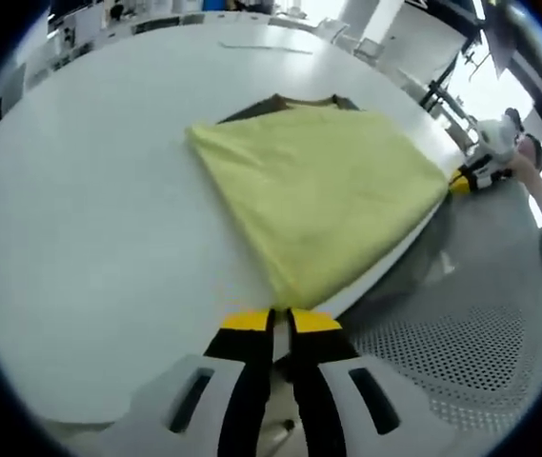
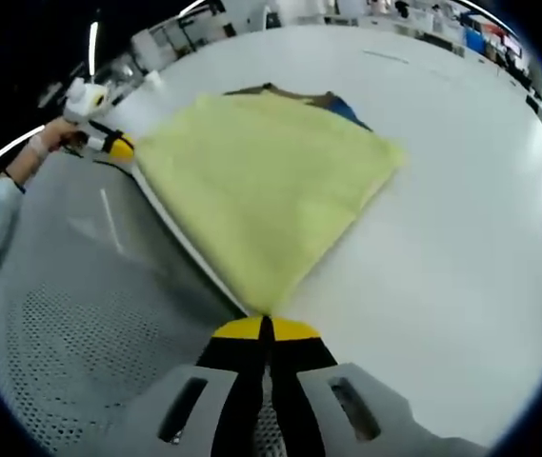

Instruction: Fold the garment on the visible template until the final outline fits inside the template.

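A pale yellow garment (image 1: 323,195) lies spread on the white worktop (image 1: 99,238), reaching right up to the worktop's near edge, where both grippers hold it. In the left gripper view, the left gripper (image 1: 281,321) has its yellow-tipped jaws nearly together, pinching one corner of the cloth at that edge. Further along the same edge, the right gripper (image 1: 463,179) shows in a person's hand (image 1: 523,164), gripping the other near corner.

The right gripper view gives the mirror of this: the right gripper (image 2: 266,328) with jaws closed tight on its corner of the garment (image 2: 261,190), and the left gripper (image 2: 113,145) off along the edge, a hand (image 2: 47,141) behind it.

At the garment's far side a dark strip (image 1: 285,103) sticks out from under the yellow; whether it is the template or part of the garment I cannot tell. The right gripper view adds a bit of blue (image 2: 345,111) beside that dark strip (image 2: 280,92). Below the worktop edge, a grey perforated surface (image 1: 451,352) shows in both views.
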A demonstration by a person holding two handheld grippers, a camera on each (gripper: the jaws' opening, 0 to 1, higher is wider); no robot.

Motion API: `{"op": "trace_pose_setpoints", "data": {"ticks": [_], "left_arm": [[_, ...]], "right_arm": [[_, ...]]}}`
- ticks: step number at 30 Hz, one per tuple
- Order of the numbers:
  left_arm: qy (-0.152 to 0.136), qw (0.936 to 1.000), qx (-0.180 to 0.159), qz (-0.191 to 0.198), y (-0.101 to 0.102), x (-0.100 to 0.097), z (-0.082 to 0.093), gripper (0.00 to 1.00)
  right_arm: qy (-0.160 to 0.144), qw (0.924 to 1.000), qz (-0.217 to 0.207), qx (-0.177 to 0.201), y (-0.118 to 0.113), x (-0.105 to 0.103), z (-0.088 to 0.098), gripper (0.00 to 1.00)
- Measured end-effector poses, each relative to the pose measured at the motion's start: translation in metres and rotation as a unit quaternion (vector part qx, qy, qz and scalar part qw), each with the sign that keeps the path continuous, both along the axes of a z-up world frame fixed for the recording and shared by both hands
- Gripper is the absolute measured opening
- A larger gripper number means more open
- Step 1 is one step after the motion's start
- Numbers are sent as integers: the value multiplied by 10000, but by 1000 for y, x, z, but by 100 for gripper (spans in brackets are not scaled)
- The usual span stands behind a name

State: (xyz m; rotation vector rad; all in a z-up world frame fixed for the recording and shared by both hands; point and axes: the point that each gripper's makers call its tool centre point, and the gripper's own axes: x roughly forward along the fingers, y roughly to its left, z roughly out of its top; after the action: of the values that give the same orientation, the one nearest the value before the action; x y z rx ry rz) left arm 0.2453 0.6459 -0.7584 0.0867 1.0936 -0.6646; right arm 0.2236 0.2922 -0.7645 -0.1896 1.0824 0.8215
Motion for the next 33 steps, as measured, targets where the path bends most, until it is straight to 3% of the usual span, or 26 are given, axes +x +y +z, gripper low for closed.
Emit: {"op": "trace_pose_setpoints", "data": {"ticks": [11,15,18,20,22,24,28,33], "left_arm": [[32,10000,0,-25,0,3,5,0],[56,10000,4,-15,0,2,3,0],[81,10000,-11,32,1,1,2,0],[81,10000,-21,30,0,0,3,0],[76,10000,-23,39,0,0,3,0],[79,10000,-23,44,0,0,3,0],[87,10000,-18,28,0,0,2,0],[96,9999,-28,48,1,0,3,0]], "right_arm": [[-293,9996,-53,-20,-9,13,15,1],[-135,9997,204,4,-2,4,11,3],[150,9986,493,96,8,-11,6,17],[-21,9982,605,-33,10,-8,2,13],[-77,9989,445,-76,8,-3,0,7],[-75,9996,286,-25,5,2,0,7],[-112,9992,386,-51,5,3,0,10],[-187,9987,476,-76,5,5,1,4]]}}
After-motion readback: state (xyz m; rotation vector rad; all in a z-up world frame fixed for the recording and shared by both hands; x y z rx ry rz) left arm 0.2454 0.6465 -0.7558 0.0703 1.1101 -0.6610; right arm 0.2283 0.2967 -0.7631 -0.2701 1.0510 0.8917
